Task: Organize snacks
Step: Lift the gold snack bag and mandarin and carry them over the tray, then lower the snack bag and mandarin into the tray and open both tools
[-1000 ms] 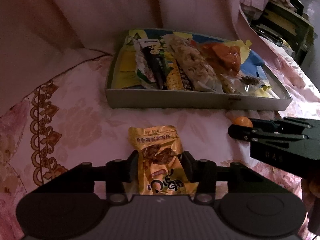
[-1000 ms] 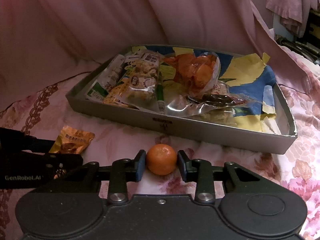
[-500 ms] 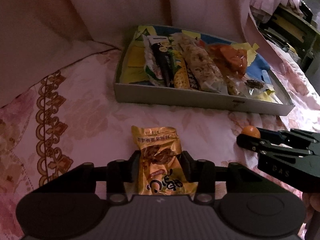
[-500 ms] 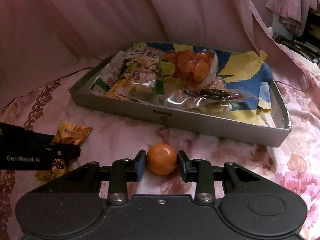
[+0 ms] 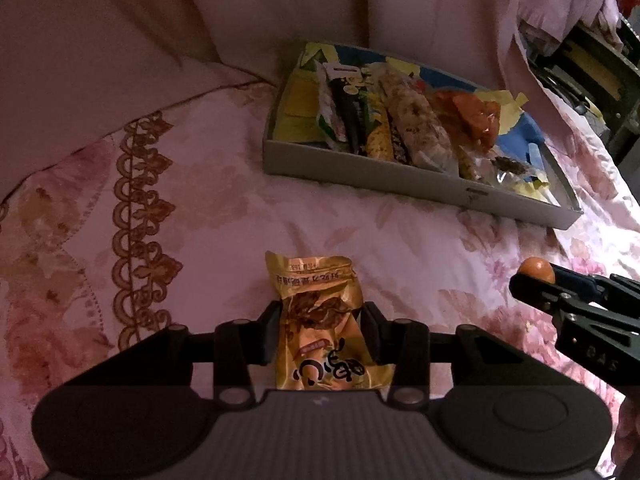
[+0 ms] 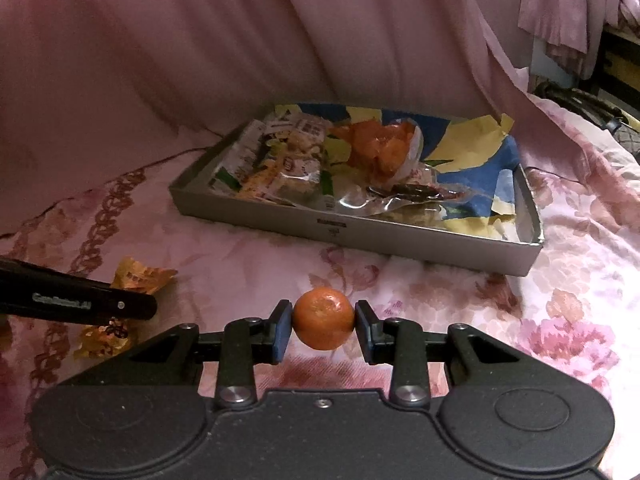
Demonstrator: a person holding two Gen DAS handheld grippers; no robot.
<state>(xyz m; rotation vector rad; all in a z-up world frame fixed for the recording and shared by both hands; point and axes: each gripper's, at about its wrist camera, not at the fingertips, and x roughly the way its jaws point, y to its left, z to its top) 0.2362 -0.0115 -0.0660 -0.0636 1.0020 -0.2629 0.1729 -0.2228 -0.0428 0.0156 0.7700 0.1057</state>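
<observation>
Tray of snack packets behind tangerine, on bedspread; pouch at left.

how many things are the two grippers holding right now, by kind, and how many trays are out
Yellow snack packet, in the left gripper: 1
Small orange fruit, in the right gripper: 1
Grey tray with more snacks in it: 1
Total: 2 held things, 1 tray

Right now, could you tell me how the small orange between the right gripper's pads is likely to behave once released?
The orange is round, so it would probably roll on the floral bedspread. It looks firm, undented by the right gripper.
</observation>
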